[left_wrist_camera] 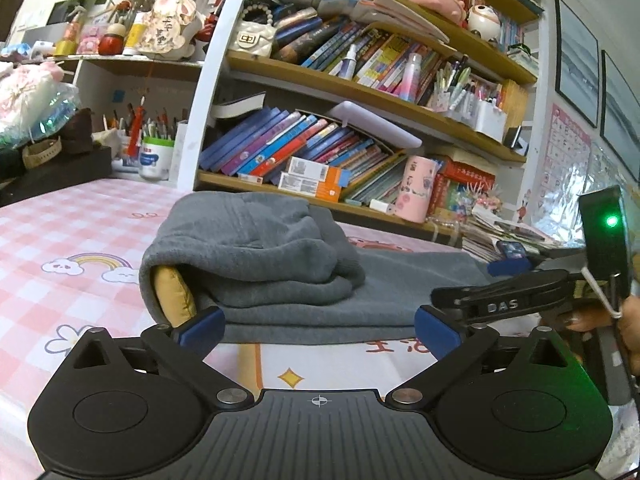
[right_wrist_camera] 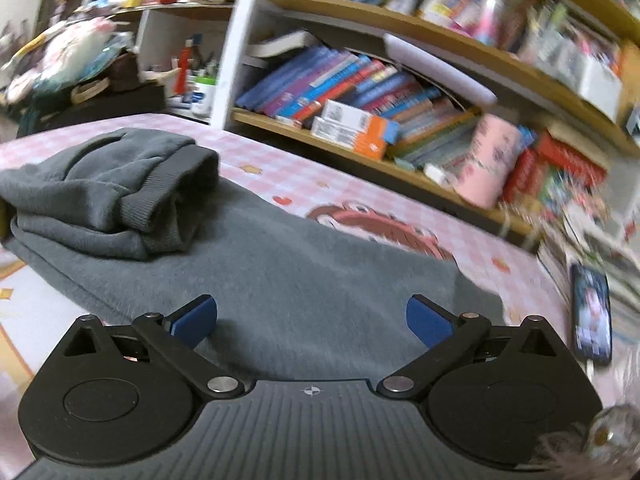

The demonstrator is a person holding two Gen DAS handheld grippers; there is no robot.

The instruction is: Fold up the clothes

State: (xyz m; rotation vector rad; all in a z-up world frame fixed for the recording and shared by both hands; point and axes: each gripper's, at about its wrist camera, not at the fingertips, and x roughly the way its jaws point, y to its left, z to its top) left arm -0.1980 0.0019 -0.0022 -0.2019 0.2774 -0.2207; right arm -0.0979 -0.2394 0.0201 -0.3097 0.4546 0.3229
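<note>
Two grippers, left gripper [left_wrist_camera: 318,330] and right gripper [right_wrist_camera: 312,322], hover with fingers spread and empty at the grey garment [right_wrist_camera: 280,272] on the pink-checked desk [left_wrist_camera: 60,220]; its bunched top fold beside the bookshelf [left_wrist_camera: 360,92] could slump if tugged unevenly.

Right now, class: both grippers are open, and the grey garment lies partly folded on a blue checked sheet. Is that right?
Not quite. The sheet is pink checked, not blue, as the left wrist view shows. The rest stands: the left gripper and right gripper are open, and the grey garment lies partly folded on it.
</note>
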